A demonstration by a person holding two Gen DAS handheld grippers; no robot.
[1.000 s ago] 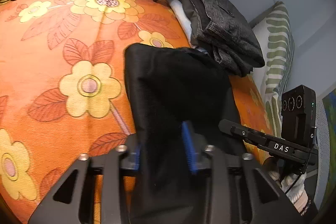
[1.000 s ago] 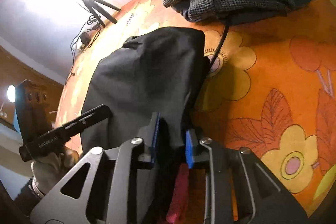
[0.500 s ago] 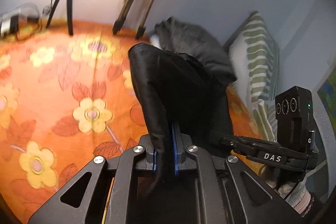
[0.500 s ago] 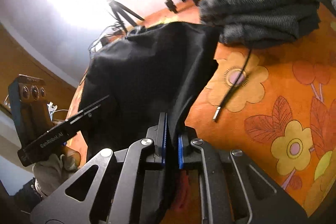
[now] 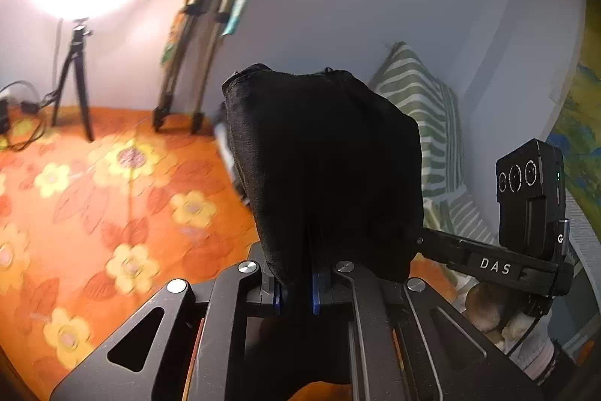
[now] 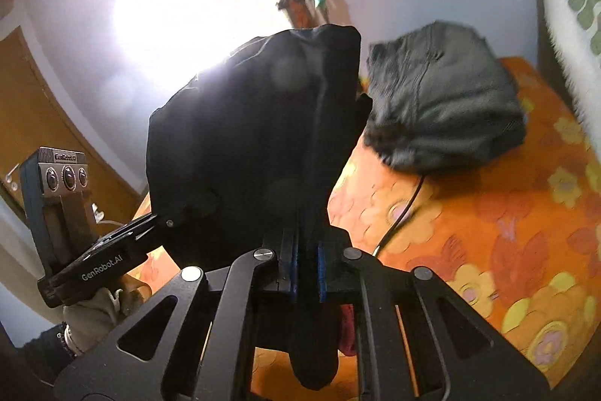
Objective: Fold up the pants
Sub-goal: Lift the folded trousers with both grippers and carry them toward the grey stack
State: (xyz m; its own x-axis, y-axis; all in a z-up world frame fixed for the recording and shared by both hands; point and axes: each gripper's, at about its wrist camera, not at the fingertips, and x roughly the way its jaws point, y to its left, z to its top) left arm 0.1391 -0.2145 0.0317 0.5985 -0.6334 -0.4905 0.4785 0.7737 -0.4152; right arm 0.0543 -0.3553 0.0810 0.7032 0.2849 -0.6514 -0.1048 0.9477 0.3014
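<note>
The black pants (image 5: 323, 156) hang folded and lifted off the orange flowered bedspread (image 5: 94, 198). My left gripper (image 5: 295, 292) is shut on their near edge, blue pads pinching the cloth. My right gripper (image 6: 308, 273) is shut on the same black pants (image 6: 255, 138), which fill the middle of the right wrist view. Each gripper shows in the other's view: the right one (image 5: 526, 213) at the right, the left one (image 6: 75, 220) at the left. The pants' lower part is hidden behind the gripper bodies.
A stack of folded grey pants (image 6: 443, 108) lies on the bedspread (image 6: 507, 232) behind, with a black cable (image 6: 402, 213) beside it. A green-striped pillow (image 5: 424, 123) leans on the wall. A tripod (image 5: 75, 77), stand legs (image 5: 180, 70) and a bright lamp stand at the back.
Both grippers closed on the pants, then lifted them up off the bed. The views have tilted upward toward the wall and lamp.
</note>
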